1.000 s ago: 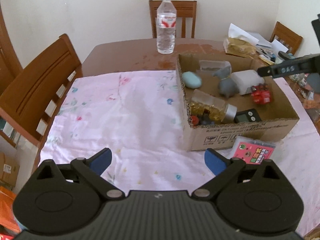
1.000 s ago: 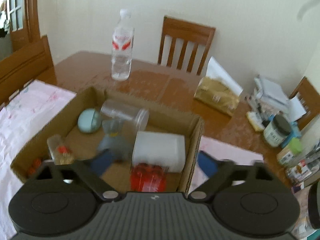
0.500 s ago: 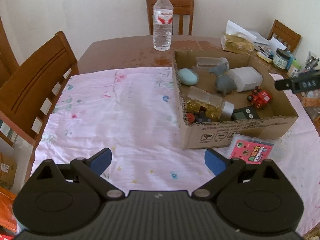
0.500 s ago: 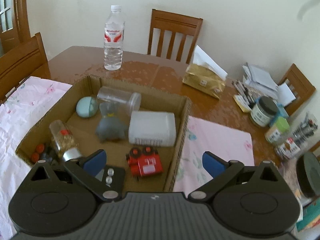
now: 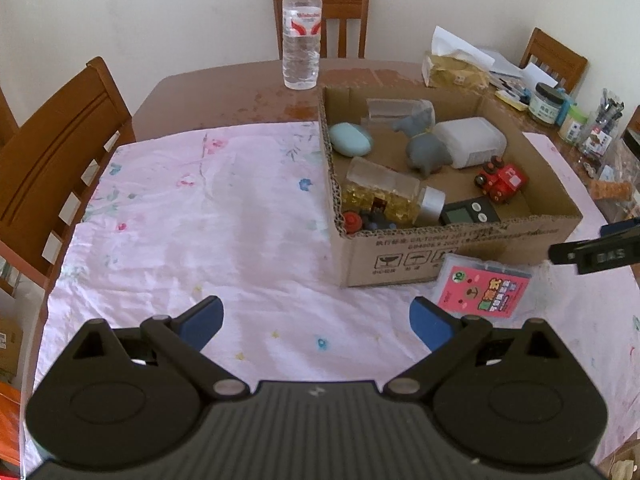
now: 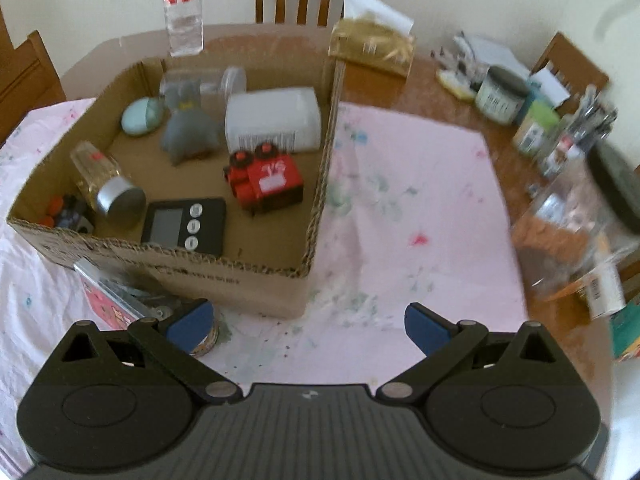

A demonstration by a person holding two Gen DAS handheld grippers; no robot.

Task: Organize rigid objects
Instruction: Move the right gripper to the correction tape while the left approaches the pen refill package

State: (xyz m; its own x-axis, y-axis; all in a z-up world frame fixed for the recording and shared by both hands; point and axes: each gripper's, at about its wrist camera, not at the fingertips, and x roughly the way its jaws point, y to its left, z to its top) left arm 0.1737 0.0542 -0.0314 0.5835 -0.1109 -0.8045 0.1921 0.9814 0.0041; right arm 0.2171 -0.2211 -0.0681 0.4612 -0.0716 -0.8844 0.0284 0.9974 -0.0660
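Note:
A cardboard box [image 5: 460, 256] stands on the pink cloth and also shows in the right wrist view [image 6: 224, 276]. In it lie a red toy train [image 6: 264, 180], a black timer [image 6: 186, 224], a grey animal figure [image 6: 188, 132], a white container [image 6: 274, 124], a teal oval [image 5: 351, 139] and a jar of gold pieces [image 5: 392, 198]. A pink card case [image 5: 482, 290] lies before the box. A small tin [image 6: 206, 338] sits by the right gripper's left finger. My left gripper [image 5: 318, 322] is open and empty over the cloth. My right gripper [image 6: 306, 326] is open and empty near the box's front right corner.
A water bottle [image 5: 301, 28] stands on the bare wood behind the box. A tissue pack [image 5: 454, 68], jars [image 6: 502, 94] and clutter line the table's right side. Wooden chairs [image 5: 60, 140] stand at the left and back.
The right gripper has pulled back and down from over the box toward its front right corner. The left gripper has drawn back slightly. Both stay open.

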